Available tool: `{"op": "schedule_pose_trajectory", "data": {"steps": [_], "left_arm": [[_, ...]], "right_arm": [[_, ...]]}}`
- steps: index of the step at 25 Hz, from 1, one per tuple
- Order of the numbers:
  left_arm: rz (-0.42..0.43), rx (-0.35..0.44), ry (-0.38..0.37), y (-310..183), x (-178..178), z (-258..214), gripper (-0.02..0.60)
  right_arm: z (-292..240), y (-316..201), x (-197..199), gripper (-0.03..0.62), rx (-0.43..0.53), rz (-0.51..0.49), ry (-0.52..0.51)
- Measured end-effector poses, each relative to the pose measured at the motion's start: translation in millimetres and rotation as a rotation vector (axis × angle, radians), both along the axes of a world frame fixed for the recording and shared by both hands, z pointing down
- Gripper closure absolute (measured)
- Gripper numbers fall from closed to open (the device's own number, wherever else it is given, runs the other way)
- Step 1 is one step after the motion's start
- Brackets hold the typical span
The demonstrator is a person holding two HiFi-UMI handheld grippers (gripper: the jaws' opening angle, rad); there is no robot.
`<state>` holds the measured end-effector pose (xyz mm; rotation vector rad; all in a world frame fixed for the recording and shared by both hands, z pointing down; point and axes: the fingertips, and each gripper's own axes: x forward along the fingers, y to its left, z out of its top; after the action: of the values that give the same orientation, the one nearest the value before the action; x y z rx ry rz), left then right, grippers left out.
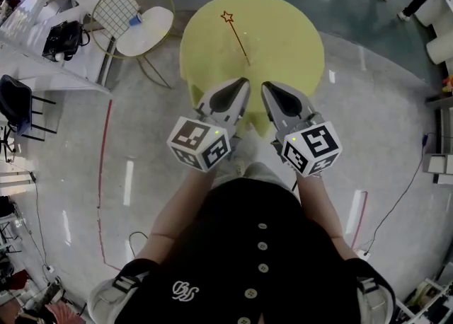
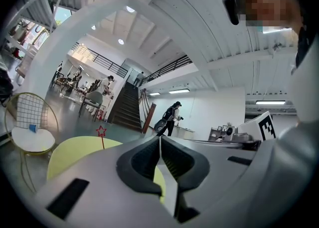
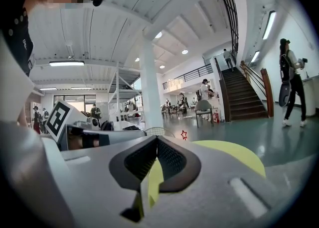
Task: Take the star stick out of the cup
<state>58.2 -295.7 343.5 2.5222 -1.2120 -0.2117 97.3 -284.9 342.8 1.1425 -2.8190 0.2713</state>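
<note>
A thin stick topped with a red outlined star (image 1: 227, 16) stands slanted on the round yellow table (image 1: 283, 39). The cup around its foot is too faint to make out. My left gripper (image 1: 243, 83) and right gripper (image 1: 267, 87) hover side by side at the table's near edge, well short of the stick. Both are shut with nothing between the jaws. In the left gripper view the star (image 2: 101, 131) shows left of the closed left gripper (image 2: 160, 138), above the table (image 2: 75, 153). In the right gripper view the star (image 3: 184, 135) sits just right of the right gripper (image 3: 157, 138).
A gold wire chair with a white seat (image 1: 141, 24) stands left of the table, with a black chair (image 1: 18, 107) further left. A red line (image 1: 105, 167) and a cable (image 1: 403, 195) run over the grey floor. A person (image 2: 170, 118) walks near the stairs (image 2: 127, 110).
</note>
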Motion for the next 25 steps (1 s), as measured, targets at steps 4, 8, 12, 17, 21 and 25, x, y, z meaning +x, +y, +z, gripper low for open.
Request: {"op": "schedule_pose_trajectory", "data": {"steps": [4,8,12,17,21,25], "left_arm": [[-0.010,-0.014,0.002,-8.4,-5.8,3.9,0.561],[-0.012,-0.025,0.013,-23.7,-12.8,6.8,0.561],[-0.001,-0.029,0.016,-47.3,-21.7,9.6,0.561],[0.021,-0.057,0.024,-74.4,-27.9,20.2,0.561],[0.032,-0.068,0.039,-97.1,-34.2,24.6,0.561],[0.039,-0.090,0.055,-117.8,-45.2,34.0,0.561]], "right_arm": [[3.3,-11.9,-2.0,0.591,-0.010,0.005,0.010],[4.2,-29.3,-6.7,0.591,-0.018,0.009,0.014],[5.8,-54.6,-16.2,0.590,-0.021,0.014,0.020],[14.8,-86.3,-25.4,0.591,-0.056,0.035,0.025],[22.9,-111.1,-31.5,0.590,-0.083,0.046,0.046],[29.3,-133.7,-38.0,0.589,-0.099,0.059,0.056]]}}
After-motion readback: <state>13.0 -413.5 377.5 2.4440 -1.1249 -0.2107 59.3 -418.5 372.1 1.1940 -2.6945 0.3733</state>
